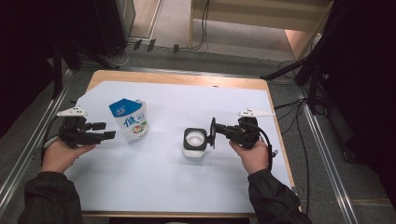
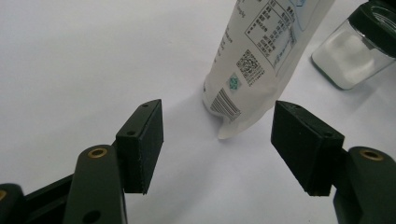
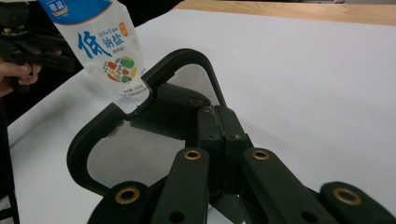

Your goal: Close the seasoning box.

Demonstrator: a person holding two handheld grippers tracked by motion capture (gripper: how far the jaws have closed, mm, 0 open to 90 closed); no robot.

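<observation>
A white and blue salt pouch (image 1: 131,120) stands upright on the white sheet, left of centre. Just left of it, my left gripper (image 1: 108,131) is open with nothing between its jaws. In the left gripper view the pouch (image 2: 266,60) is just beyond the open left gripper (image 2: 224,140). A glass jar (image 1: 194,142) with a black collar and white contents sits open at mid-table. My right gripper (image 1: 218,131) is shut on the jar's black lid (image 1: 213,133), held on edge right of the jar. The right gripper (image 3: 219,135) pinches the lid (image 3: 187,56) by its rim.
The white sheet (image 1: 196,186) covers most of the wooden table (image 1: 187,80). The jar (image 2: 359,46) is right of the pouch in the left gripper view. The pouch (image 3: 100,51) and the other hand (image 3: 18,70) stand beyond the lid. Stands and cables ring the table.
</observation>
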